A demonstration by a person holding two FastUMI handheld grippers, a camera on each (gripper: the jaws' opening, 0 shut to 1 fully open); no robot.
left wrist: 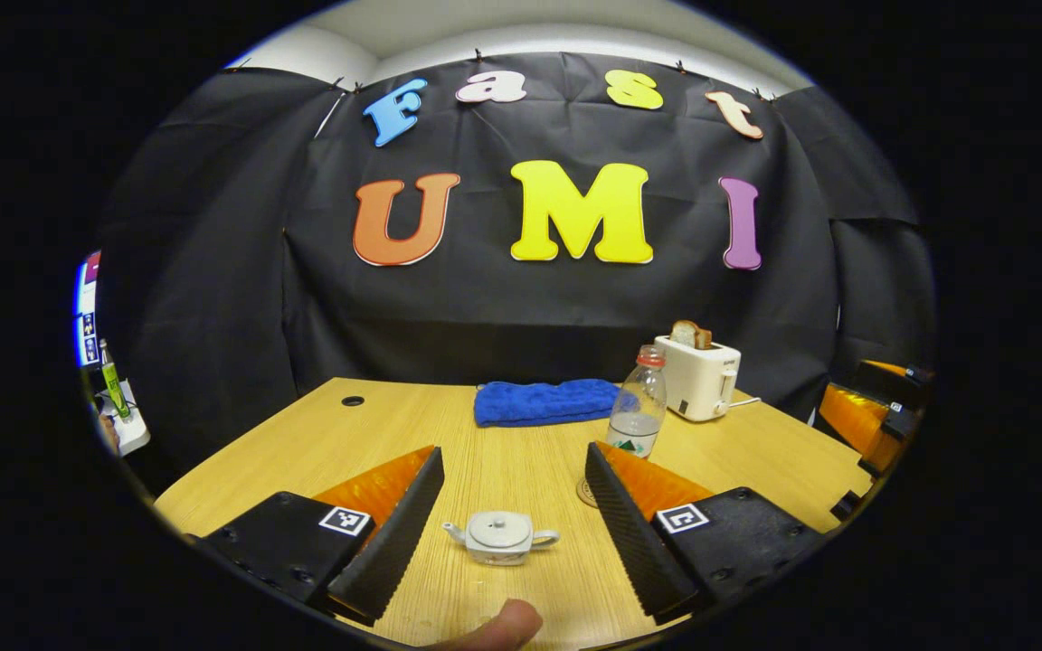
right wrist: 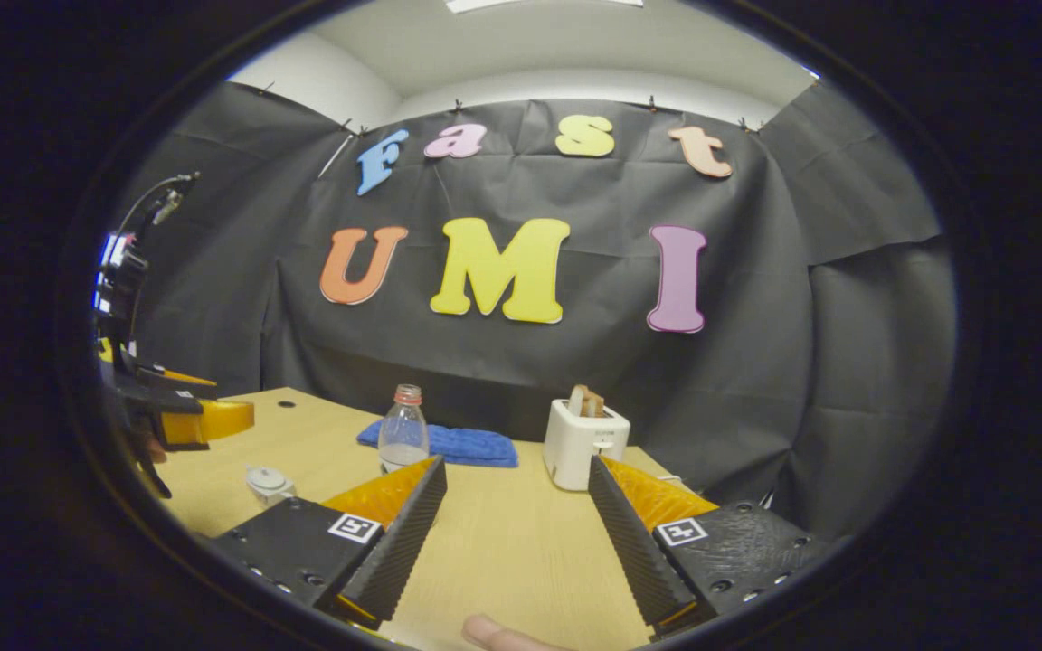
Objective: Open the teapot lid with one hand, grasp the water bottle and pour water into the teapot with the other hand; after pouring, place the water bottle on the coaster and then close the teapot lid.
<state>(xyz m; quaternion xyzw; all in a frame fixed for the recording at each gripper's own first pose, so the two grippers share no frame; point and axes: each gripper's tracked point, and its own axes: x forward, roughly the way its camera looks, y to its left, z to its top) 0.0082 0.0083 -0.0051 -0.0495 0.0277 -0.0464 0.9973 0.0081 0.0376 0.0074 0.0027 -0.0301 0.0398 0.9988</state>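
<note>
A light wooden desk (left wrist: 503,452) stands before black cloth walls, with a folded blue towel (left wrist: 546,401) and a white toaster (left wrist: 700,376) at its far side. Near the toaster, the clear plastic water bottle (left wrist: 639,404) stands upright, red cap up. The small white teapot (left wrist: 500,535), lid on, lies between the left gripper (left wrist: 516,517)'s released jaws, spout left and handle right; the right gripper (right wrist: 514,526)'s jaws also gape, empty.

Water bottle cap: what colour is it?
Red, on the clear water bottle; the cap shows best in the left gripper view.

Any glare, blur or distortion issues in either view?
Left gripper view: sharp, even light, teapot and bottle crisp, table edges bow from fisheye. Right gripper view: wall dimmer, ceiling bright, toaster clear, no glare.
</note>
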